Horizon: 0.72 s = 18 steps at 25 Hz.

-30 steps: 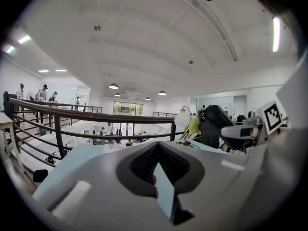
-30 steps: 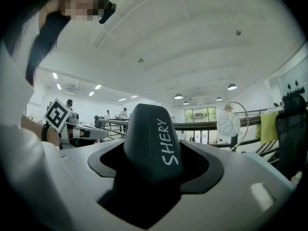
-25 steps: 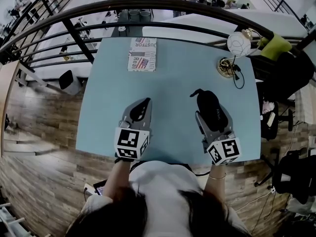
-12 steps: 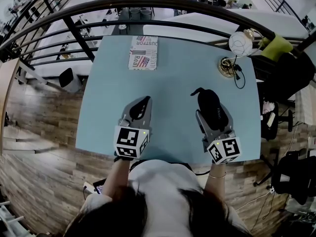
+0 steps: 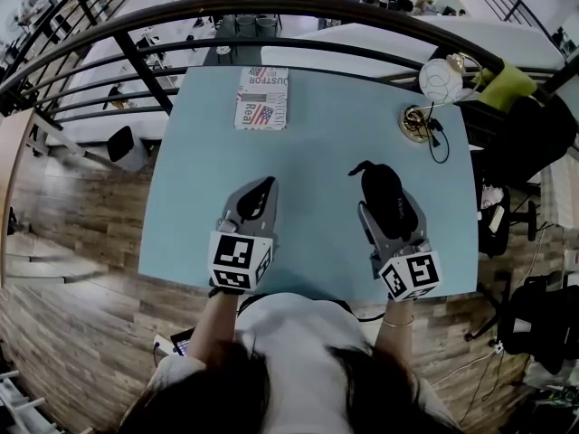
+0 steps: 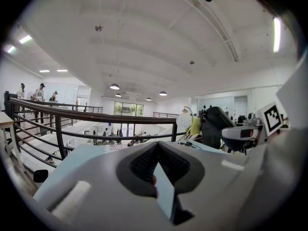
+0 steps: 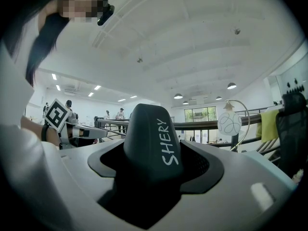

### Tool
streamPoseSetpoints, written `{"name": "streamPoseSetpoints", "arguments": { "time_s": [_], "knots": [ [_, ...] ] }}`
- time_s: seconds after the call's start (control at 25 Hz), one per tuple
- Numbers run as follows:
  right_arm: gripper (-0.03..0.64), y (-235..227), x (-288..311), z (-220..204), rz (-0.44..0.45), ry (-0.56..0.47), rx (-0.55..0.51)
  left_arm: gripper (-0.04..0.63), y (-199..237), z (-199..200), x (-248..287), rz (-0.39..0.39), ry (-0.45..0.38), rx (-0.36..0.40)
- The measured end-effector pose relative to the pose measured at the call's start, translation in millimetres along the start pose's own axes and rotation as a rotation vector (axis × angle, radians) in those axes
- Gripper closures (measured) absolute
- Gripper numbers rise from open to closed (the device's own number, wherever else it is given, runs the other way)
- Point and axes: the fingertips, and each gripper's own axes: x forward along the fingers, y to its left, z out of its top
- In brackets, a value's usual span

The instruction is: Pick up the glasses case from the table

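Note:
A black glasses case (image 5: 380, 188) with white "SHERY" lettering (image 7: 166, 141) sits clamped between the jaws of my right gripper (image 5: 389, 211), over the right half of the light blue table (image 5: 317, 143). In the right gripper view the case (image 7: 147, 129) stands up out of the gripper (image 7: 154, 150) and fills the jaw gap. My left gripper (image 5: 262, 188) hovers over the table's left half, shut with nothing in it; its pads (image 6: 144, 162) meet at the tips. From the left gripper view the case (image 6: 215, 124) shows at the right.
A printed magazine (image 5: 262, 98) lies at the table's far edge. A globe lamp (image 5: 439, 80) on a brass base (image 5: 416, 123) with a black cord stands at the far right corner. A black railing (image 5: 271, 12) runs behind the table. A dark chair (image 5: 534, 143) is at right.

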Motion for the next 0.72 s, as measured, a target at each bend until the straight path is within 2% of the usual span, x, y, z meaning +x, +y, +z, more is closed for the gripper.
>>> {"name": "streamPoseSetpoints", "arguments": {
  "time_s": [0.72],
  "knots": [
    [0.281, 1.7, 6.0, -0.5, -0.005, 0.004, 0.012, 0.540, 7.1, 1.2, 2.9, 0.005, 0.000, -0.003]
  ]
}}
